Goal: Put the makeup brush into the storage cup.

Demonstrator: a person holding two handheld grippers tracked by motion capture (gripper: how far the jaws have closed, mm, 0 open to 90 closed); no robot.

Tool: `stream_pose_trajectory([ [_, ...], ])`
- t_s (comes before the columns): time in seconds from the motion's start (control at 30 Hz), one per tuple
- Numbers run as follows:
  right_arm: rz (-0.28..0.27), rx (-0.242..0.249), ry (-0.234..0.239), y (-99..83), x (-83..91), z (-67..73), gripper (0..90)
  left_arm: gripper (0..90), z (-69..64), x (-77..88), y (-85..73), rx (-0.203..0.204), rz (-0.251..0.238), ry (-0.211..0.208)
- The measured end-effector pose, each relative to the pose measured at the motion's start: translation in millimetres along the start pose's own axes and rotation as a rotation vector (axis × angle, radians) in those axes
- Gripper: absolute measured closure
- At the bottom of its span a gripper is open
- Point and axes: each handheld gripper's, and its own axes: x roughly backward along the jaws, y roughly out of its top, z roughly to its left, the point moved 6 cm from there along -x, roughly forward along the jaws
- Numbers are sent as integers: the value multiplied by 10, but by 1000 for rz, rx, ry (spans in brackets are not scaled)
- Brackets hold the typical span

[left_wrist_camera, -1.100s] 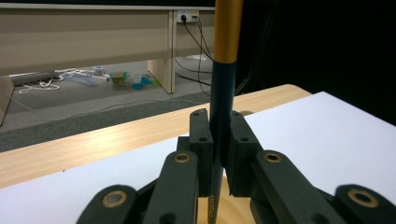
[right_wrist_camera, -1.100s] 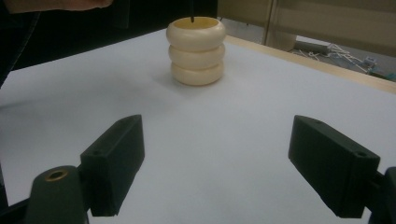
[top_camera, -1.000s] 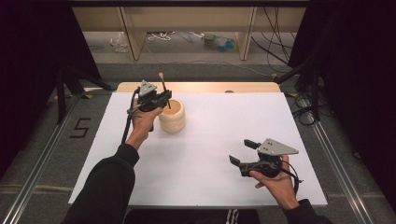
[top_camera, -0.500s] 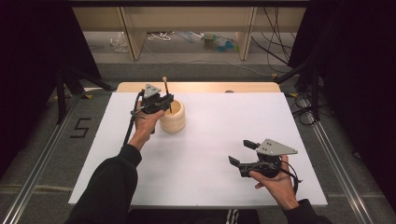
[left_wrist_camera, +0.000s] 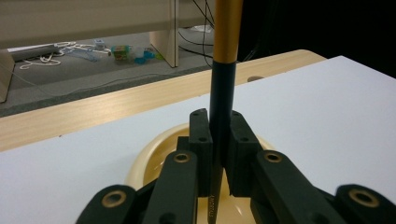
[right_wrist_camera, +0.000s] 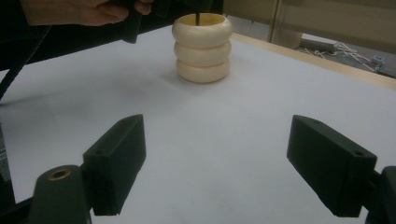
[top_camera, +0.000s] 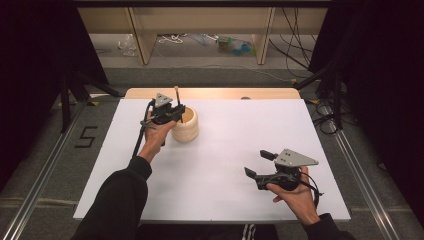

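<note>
A cream ribbed holder (top_camera: 186, 126) of three stacked rings stands on the white table toward the back left; it also appears in the right gripper view (right_wrist_camera: 202, 47). My left gripper (top_camera: 176, 111) hovers over its mouth, shut on a thin stick (left_wrist_camera: 223, 93) with a black lower part and a gold upper part, held upright. The stick's lower end dips into the holder (left_wrist_camera: 154, 161). My right gripper (top_camera: 256, 164) rests open near the front right of the table, its jaws wide apart with nothing between them (right_wrist_camera: 219, 163).
The white table top (top_camera: 235, 125) has a wooden strip (top_camera: 210, 93) along its far edge. Beyond it stands a wooden shelf frame (top_camera: 200, 30) with cables and clutter on the floor. Metal rails (top_camera: 365, 185) run along both sides of the table.
The left gripper has carried the stick to the right over the holder's mouth and lowered it a little, its end now inside. The right gripper has stayed put.
</note>
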Motion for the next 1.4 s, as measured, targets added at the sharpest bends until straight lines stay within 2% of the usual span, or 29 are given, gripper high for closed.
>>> stream_pose_trajectory([
  [0.17,-16,0,3,3,-19,3,205,824,25,-13,-42,6,12,5],
  [0.23,0,0,0,-3,-9,1,205,824,21,-16,-49,3,17,2],
  [0.43,-12,-1,7,2,-17,8,205,814,4,-39,-74,2,33,-2],
  [0.53,0,0,2,-4,-10,2,205,793,9,-46,-89,-7,48,1],
  [0.67,-4,-3,-1,-5,-12,-3,205,669,18,-14,-53,8,36,-5],
  [0.73,-4,-3,-1,-7,-15,-3,205,564,32,19,-26,4,39,7],
  [0.8,3,-2,2,-9,-12,-3,205,511,60,46,-9,21,41,22],
  [0.9,1,-3,0,-7,-13,-2,203,437,88,77,2,47,42,23],
  [1.07,-18,-13,2,-4,-27,-7,201,348,80,141,18,105,63,11],
  [1.17,-17,-13,1,-4,-27,-7,201,318,51,195,47,105,55,2],
  [1.23,-20,-14,0,-3,-27,-9,199,289,34,242,71,128,50,-13],
  [1.3,13,-10,-15,-13,4,-22,199,272,26,288,88,132,46,-25],
  [1.4,-5,-12,-10,-7,-9,-23,197,259,-18,364,92,155,53,-57],
])
